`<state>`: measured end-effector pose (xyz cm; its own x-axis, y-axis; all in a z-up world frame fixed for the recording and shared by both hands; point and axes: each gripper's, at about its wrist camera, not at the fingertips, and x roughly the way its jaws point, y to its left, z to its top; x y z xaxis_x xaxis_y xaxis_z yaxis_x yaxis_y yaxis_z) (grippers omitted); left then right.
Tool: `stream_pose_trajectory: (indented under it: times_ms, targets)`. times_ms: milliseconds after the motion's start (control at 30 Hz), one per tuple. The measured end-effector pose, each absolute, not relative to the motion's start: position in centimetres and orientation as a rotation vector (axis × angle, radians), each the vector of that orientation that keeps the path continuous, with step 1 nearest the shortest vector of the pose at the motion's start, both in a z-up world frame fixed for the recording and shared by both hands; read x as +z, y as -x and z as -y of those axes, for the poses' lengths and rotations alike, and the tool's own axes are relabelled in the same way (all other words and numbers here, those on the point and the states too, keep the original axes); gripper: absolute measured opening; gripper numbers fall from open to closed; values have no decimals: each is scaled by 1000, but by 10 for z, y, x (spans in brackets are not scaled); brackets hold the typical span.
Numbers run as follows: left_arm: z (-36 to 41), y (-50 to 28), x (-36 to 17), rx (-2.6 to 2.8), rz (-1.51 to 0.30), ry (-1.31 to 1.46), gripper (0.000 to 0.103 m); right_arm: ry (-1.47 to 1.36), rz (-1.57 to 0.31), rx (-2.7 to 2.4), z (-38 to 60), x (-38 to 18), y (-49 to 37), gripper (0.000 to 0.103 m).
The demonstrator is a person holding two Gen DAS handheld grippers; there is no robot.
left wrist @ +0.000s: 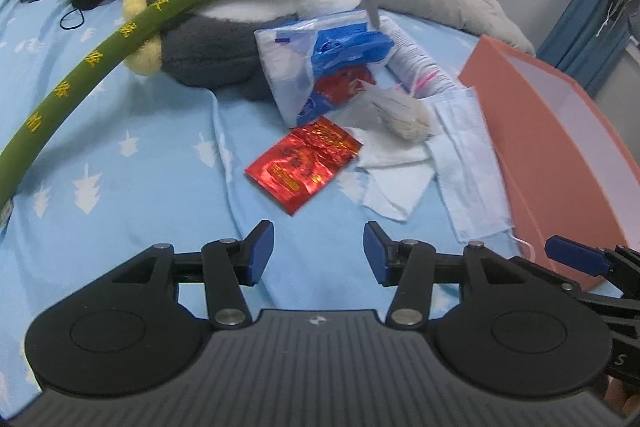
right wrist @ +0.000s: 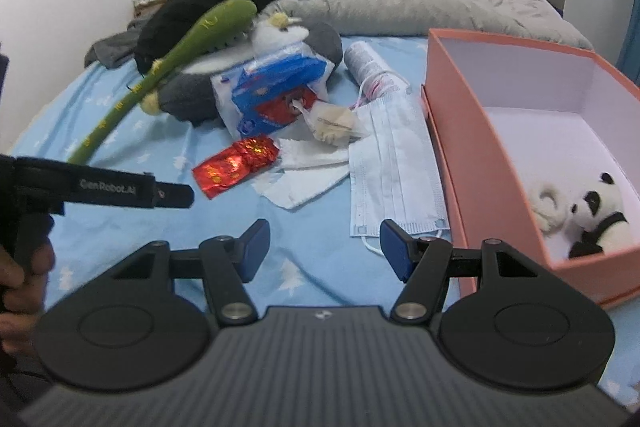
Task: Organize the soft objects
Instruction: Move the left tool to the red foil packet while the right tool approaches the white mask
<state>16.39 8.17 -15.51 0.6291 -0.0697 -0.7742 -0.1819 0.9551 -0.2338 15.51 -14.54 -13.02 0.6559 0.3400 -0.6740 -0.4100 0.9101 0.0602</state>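
**Two empty grippers over the pile, box partly filled**

Two grippers are seen hovering above the blue bedsheet (left wrist: 120,155). The left gripper (left wrist: 319,253) is spread with nothing between the pads; the right gripper (right wrist: 325,250) is likewise spread and empty.

Where the soft items are: a panda plush (right wrist: 600,223) and a white plush (right wrist: 548,207) already lie in the pink box (right wrist: 472,155). Left on the sheet, in one loose cluster beside the box: red foil packet (left wrist: 304,163), white tissue (left wrist: 392,183), face mask (right wrist: 396,163), tissue pack (right wrist: 276,95), a bagged beige item (right wrist: 334,121), a grey-and-white plush (right wrist: 280,39) with a long green plush (left wrist: 120,39) resting across it.

Handling, judged:
- Foil packet: light, crinkly, probably slippery. Best pinched across a short edge, not flat-on.
- Tissue and mask: limp, near weightless, likely to drape. An edge or fold should be taken; the tissue lies tucked under the packet's corner and may be dragged along with it.
- Green plush: soft, long, floppy. A mid-shaft grip is advised.

Room and edges: open sheet lies directly ahead of both grippers. The box wall stands high and close on the right; items must be lifted over its rim. The mask's ear loop lies just ahead of the right gripper, so snagging is a risk. The other gripper's finger shows at the margin of each view, so the two tools are judged close together.
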Motion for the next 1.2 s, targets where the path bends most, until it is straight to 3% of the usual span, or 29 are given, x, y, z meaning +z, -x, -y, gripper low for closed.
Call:
stream_pose_trajectory:
  times_ms: [733,900,1033,1200]
  targets:
    - [-79,-275,-204,-45,-899,70,74,216,-758,311,115,-196,-261,59]
    - [-74,-279,-211,-56,-906,21,72,207,-780,322,118,-205,-269,49]
    - [-72,-276,-207,-51,-897,18,62,236,-778,330,115,-202,-266,22]
    - [-74,-264,-198,-33,-894,60,62,219,-779,341,120,-194,-260,13]
